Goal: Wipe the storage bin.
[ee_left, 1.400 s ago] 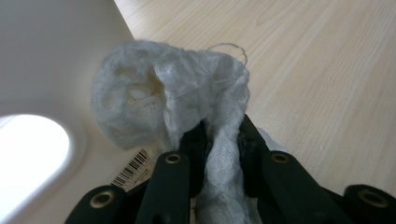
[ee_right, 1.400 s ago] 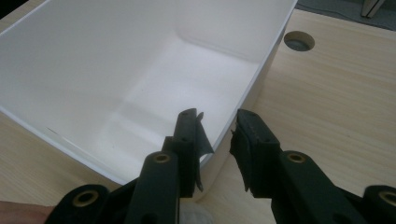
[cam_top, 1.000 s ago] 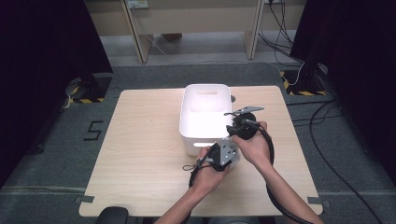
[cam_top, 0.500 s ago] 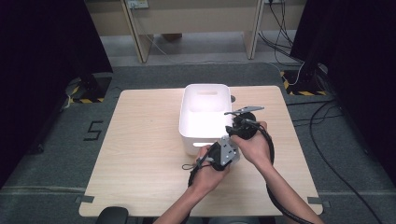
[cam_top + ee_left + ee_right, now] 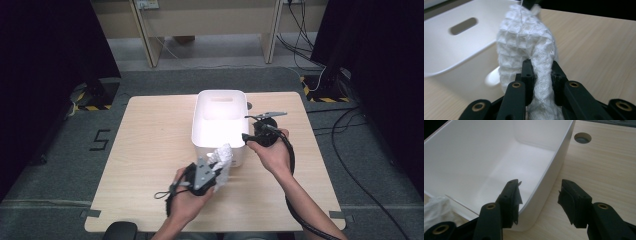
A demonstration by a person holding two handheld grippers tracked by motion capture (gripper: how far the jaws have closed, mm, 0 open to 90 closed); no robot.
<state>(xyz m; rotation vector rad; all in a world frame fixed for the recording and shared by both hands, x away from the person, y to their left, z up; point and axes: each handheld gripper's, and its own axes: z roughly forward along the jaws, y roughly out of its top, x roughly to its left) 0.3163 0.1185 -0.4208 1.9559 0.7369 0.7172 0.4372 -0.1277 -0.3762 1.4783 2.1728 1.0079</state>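
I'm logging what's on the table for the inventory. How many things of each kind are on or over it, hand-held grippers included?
White plastic bin: 1
White waffle-weave cloth, clamped in the left hand-held gripper: 1
Hand-held grippers, left and right: 2
Total: 4

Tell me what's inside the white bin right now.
The white bin looks bare inside: the right gripper view shows a plain white floor and walls. Its near corner is hidden there by the right gripper. The white waffle cloth is outside, clamped in the left gripper.
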